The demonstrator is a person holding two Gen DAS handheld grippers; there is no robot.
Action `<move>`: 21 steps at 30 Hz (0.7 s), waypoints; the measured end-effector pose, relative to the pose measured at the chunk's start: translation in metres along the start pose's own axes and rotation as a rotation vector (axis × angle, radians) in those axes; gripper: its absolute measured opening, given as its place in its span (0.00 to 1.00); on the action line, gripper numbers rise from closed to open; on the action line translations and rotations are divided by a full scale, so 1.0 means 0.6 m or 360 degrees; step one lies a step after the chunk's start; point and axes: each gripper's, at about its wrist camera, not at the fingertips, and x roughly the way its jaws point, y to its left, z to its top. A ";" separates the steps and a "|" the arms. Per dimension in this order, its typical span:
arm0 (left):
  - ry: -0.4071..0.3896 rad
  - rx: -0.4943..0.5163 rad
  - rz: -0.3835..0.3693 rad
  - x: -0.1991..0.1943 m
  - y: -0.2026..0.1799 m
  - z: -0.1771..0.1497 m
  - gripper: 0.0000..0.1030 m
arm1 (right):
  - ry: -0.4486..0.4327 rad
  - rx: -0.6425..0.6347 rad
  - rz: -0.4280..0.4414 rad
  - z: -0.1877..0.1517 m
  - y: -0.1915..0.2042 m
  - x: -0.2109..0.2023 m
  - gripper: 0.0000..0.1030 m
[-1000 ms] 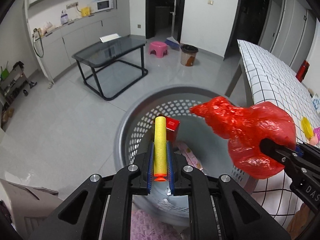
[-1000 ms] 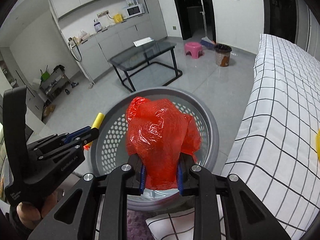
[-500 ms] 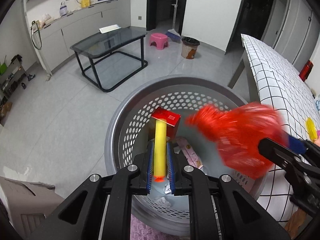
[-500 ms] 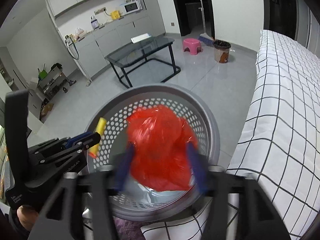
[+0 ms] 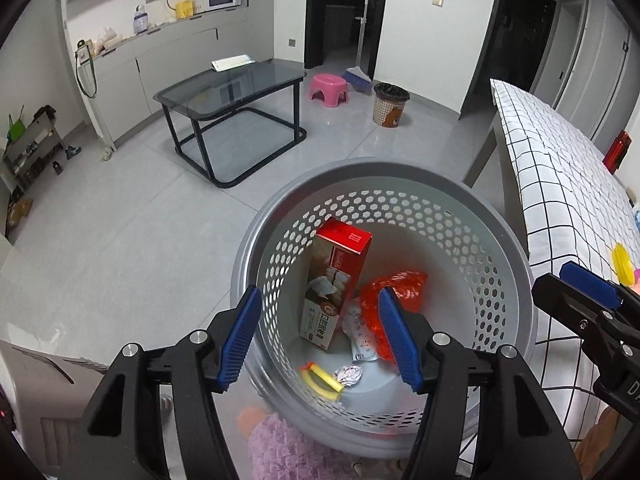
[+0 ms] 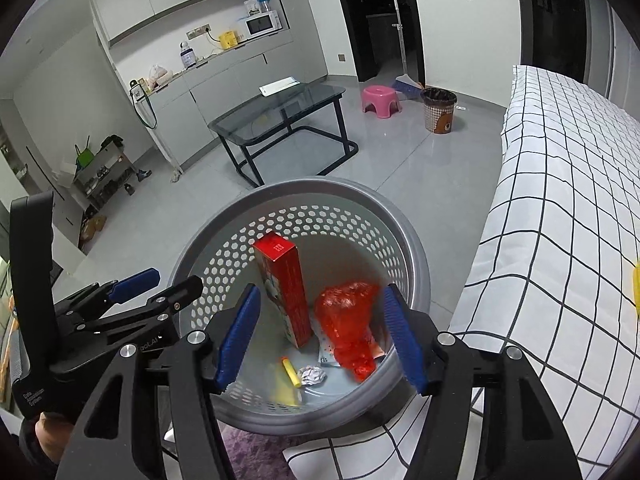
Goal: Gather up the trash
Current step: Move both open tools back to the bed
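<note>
Both loads have just gone into the basket (image 5: 516, 264). A second ago the left hand-held gripper (image 5: 320, 336) pinched the yellow dart (image 5: 322, 379) and the right hand-held gripper (image 6: 320, 338) pinched the red bag (image 6: 348, 328); now the left jaws are opening with nothing between them, and the right jaws stand spread and empty. The dart lies on the basket floor at about 6 o'clock, and the bag sits at about 4 o'clock, beside the red box (image 5: 336, 280) leaning near the middle. Both pieces look delivered, so the grippers are free for more trash.

Counted in the basket: one dart, one red bag, one box, one foil ball (image 5: 348, 373), and one printed wrapper (image 5: 360, 336). Two grippers. One yellow thing (image 5: 622, 264) lies on the checked surface (image 5: 560, 200) at 3 o'clock, perhaps next.
</note>
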 end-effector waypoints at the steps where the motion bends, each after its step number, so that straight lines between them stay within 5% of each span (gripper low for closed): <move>1: -0.0004 0.0000 0.0002 -0.002 -0.001 0.000 0.58 | -0.0004 -0.0001 0.0000 -0.002 0.000 -0.004 0.59; 9: -0.0064 0.0011 0.0029 -0.037 -0.007 -0.008 0.59 | -0.0051 0.0003 -0.0002 -0.015 -0.002 -0.039 0.59; 21: -0.0216 0.0064 0.0007 -0.116 -0.059 -0.026 0.79 | -0.0191 0.0057 -0.0101 -0.061 -0.048 -0.136 0.62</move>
